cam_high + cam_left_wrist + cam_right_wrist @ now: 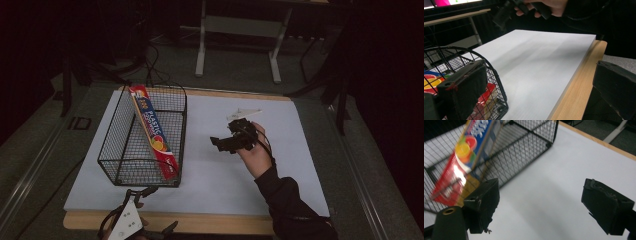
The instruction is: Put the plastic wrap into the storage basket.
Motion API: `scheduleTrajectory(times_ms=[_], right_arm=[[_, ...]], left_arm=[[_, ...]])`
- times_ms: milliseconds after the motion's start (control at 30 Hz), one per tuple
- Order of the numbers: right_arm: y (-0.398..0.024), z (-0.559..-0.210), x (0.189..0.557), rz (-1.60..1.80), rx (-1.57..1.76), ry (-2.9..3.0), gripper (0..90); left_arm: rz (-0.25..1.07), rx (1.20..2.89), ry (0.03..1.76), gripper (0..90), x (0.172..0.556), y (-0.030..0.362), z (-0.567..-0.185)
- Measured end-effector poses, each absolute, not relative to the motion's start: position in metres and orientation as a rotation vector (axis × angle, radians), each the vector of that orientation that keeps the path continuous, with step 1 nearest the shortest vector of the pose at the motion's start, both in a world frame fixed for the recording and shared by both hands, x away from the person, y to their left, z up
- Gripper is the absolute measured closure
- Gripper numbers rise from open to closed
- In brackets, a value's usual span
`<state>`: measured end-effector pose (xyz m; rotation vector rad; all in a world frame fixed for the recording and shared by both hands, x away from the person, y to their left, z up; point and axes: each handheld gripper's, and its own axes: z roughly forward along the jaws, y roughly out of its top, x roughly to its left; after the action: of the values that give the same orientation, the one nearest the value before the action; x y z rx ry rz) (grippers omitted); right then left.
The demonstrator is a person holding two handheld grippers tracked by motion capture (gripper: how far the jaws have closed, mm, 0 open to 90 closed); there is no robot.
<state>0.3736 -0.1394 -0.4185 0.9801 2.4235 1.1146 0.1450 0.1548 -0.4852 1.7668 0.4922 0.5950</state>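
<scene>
Nearest, the left tool (131, 220) hangs open at the bench's (235, 170) six-o'clock edge. At nine o'clock of the open, empty right tool (231, 141), a wrap box (154, 131) leans inside the wire basket (120, 145), its long axis running twelve to six.

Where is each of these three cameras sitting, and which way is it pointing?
High view: above the table's near side, looking forward and down at the wire basket, white table top, right hand and both tools.
Left gripper view: on the left tool, facing across the table; two open jaws, other hand beyond.
Right gripper view: on the right tool, facing the basket; two open jaws.
All share the basket holding the plastic wrap box.
</scene>
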Motion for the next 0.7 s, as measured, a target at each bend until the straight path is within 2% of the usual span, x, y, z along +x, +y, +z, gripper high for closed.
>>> scheduleTrajectory(times_ms=[700], right_arm=[[-0.212, -0.467, 0.337, 1.085, 1.104, 2.392, 14.6]], left_arm=[[0.588, 1.770, 0.492, 0.2, 0.146, 0.153, -0.486]])
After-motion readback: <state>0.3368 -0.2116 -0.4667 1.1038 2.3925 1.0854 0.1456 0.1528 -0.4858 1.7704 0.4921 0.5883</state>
